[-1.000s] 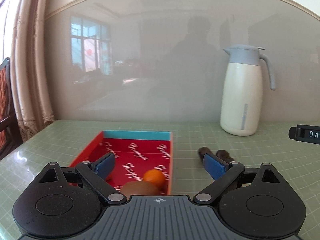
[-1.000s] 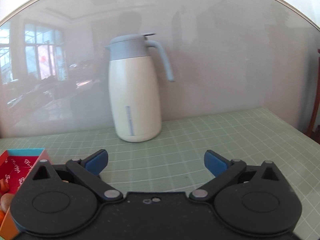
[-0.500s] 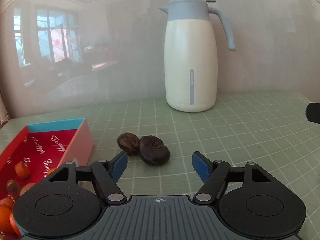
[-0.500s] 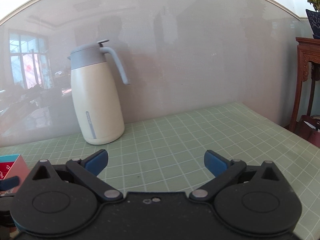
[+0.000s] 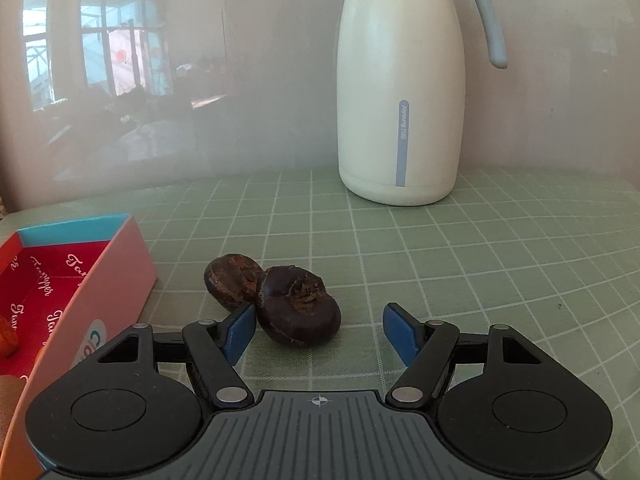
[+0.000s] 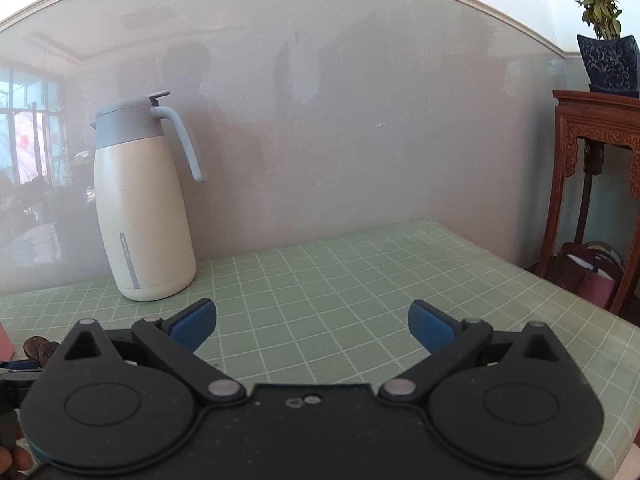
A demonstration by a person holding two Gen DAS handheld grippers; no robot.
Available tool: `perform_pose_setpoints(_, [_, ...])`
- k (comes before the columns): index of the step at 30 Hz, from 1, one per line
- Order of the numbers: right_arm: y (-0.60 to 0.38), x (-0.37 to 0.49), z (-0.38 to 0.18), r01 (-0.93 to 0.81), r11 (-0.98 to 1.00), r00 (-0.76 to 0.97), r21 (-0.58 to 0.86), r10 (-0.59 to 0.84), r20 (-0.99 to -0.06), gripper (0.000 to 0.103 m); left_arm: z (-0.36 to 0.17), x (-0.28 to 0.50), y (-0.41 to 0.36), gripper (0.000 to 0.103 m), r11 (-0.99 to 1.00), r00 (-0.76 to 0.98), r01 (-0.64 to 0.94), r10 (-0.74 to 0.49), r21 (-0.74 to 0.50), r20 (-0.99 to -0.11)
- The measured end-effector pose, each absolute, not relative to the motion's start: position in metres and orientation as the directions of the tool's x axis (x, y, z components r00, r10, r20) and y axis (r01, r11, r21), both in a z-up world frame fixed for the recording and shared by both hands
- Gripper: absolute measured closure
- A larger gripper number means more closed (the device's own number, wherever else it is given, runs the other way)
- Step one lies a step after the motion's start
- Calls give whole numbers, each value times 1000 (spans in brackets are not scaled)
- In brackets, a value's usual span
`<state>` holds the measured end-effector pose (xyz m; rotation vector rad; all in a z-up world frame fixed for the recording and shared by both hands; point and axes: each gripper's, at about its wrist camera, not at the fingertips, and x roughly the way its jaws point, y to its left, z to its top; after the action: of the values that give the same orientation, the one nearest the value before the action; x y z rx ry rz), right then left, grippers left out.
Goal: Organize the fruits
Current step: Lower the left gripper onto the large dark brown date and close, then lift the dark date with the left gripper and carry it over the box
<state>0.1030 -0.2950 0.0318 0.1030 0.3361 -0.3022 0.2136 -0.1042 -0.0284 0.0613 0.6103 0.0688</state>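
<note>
A: Where do the fruits sit relative to the red box (image 5: 86, 280)?

B: Two dark fruits lie just beside its pink outer wall. The nearer fruit (image 5: 298, 306) touches the farther one (image 5: 230, 282) and overlaps part of it. Inside the box, an orange piece (image 5: 8, 340) is cut off by the picture's edge, and a brown shape at the box's near corner is too cropped to identify.

A: And the grippers?

B: The left gripper (image 5: 319, 330) has its fingers apart, one pad beside the nearer fruit; contact is unclear. The right gripper (image 6: 313, 322) is spread wide over bare mat (image 6: 360, 280), well away from the box. The jug (image 5: 400, 92) beyond the box loses its lid to the frame.
</note>
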Motion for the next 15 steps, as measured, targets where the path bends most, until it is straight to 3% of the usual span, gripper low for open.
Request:
perform_pose_setpoints(4, [-298,104,31,302,952,901,52,-267,-343,0,-30,221,-102,32,997,814,-56,77,54,-575])
perform_pose_setpoints(6, [-299,104,29,303,952,898,51,-267,-350,0,-29,223,-102,42,997,816,-62,81,52,-572])
perform_pose_setpoints(7, [-299,105,28,301,952,896,54,-263,-357,0,-29,224,-101,57,997,815,-64,81,49,-573])
perform_pose_setpoints(15, [-299,107,26,297,953,894,68,-252,-371,0,-27,215,-99,57,998,832,-46,55,30,-552])
